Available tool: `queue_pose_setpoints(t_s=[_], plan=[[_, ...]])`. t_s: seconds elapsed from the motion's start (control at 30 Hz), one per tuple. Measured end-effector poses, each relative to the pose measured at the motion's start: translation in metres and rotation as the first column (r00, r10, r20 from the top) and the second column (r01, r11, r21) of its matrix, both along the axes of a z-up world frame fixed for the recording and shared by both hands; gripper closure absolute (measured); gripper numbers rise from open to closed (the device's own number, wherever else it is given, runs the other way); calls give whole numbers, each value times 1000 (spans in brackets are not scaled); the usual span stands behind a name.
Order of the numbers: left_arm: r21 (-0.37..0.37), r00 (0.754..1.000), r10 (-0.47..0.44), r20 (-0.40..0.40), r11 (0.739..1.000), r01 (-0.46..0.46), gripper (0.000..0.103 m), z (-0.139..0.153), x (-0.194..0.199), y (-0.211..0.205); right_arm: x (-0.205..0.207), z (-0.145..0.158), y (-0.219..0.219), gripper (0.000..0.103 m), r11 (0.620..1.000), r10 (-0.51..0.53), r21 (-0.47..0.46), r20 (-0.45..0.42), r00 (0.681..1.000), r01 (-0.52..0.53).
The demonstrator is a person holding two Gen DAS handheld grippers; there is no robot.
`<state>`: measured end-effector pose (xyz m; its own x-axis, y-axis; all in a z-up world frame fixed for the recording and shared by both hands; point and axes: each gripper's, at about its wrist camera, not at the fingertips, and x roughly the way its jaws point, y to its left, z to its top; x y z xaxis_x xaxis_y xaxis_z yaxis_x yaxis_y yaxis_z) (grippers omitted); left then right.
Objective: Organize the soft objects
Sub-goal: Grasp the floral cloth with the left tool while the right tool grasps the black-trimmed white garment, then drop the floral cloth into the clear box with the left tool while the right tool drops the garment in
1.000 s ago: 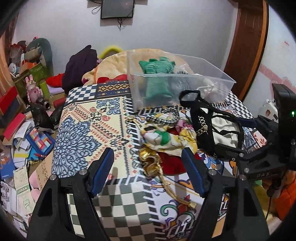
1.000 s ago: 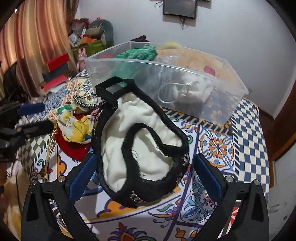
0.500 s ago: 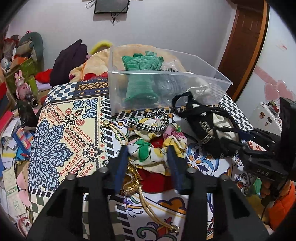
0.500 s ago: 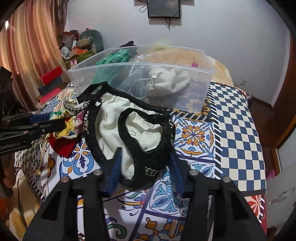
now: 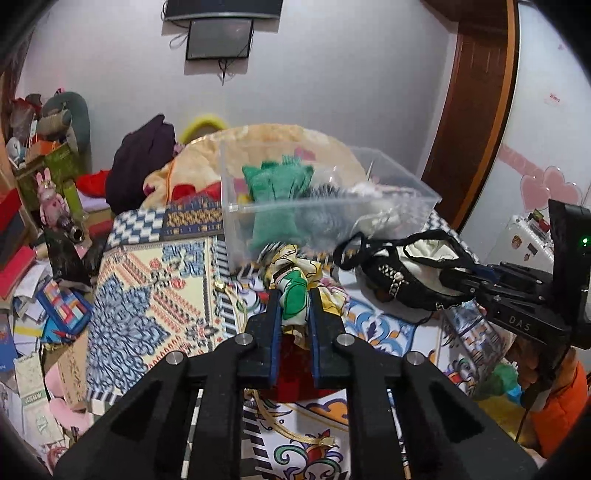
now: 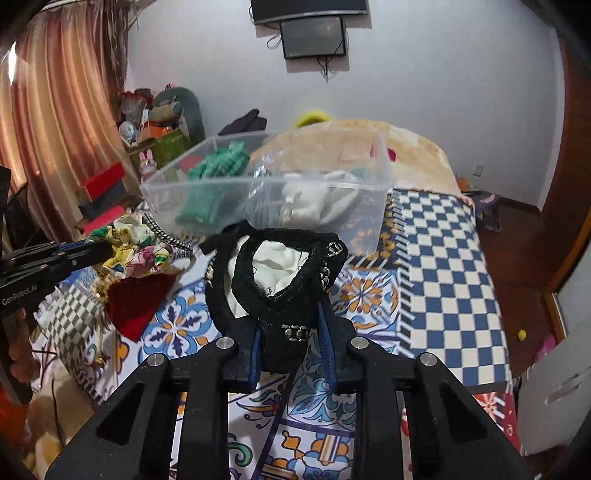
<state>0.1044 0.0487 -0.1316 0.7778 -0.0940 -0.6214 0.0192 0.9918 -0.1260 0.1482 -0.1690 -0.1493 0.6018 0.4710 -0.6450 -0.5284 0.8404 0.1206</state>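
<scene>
Surface: your two grippers work over a bed spread with a patterned cover (image 6: 439, 258), blue-and-white checks on one side, floral tiles nearer you. Beyond it a white wall carries a dark wall-mounted screen (image 6: 313, 36); a pink-brown curtain (image 6: 55, 110) hangs along one side and a wooden door frame (image 5: 476, 110) stands on the other.

Count: one clear plastic bin (image 6: 266, 195) on the cover, holding one green knitted piece (image 6: 214, 173) and one white soft item (image 6: 317, 199); other contents unclear. In front of the bin, one floral scarf (image 5: 295, 291) and one black-trimmed white pouch (image 6: 280, 273) with chain detail. One red cloth (image 6: 136, 299) lies on the cover under the scarf.

Jaws: your left gripper (image 5: 293, 317) is closed down narrow, its blue pads pinching the scarf bundle, which looks lifted just in front of the bin wall. Your right gripper (image 6: 291, 339) is clamped on the pouch's black lower edge, the pouch standing up between gripper and bin. The two bundles sit side by side, near but apart.
</scene>
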Motion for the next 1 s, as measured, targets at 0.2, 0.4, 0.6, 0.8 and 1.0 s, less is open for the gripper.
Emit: queue_pose_setpoints(t_s=[0.2,0.4,0.6,0.8,1.0], plan=[[12,998,0,65,1000,-1,91,25,-6,-2,-4,21,-7,81,999,-12,46,48,999,10],[17,991,14,134,1000,-16,91,49,-3,0,-7,51,-14,81,996,-7,88,122,992,-4],[25,978,25,208,999,-31,91,70,6,-1,-1,79,-16,80,991,-43,130,196,980,18],[24,972,26,232,999,-32,91,78,29,-4,15,92,-12,80,986,-83,158,239,967,45],[8,979,39,202,999,-41,91,68,63,-6,35,92,-1,80,983,-114,168,238,964,74]])
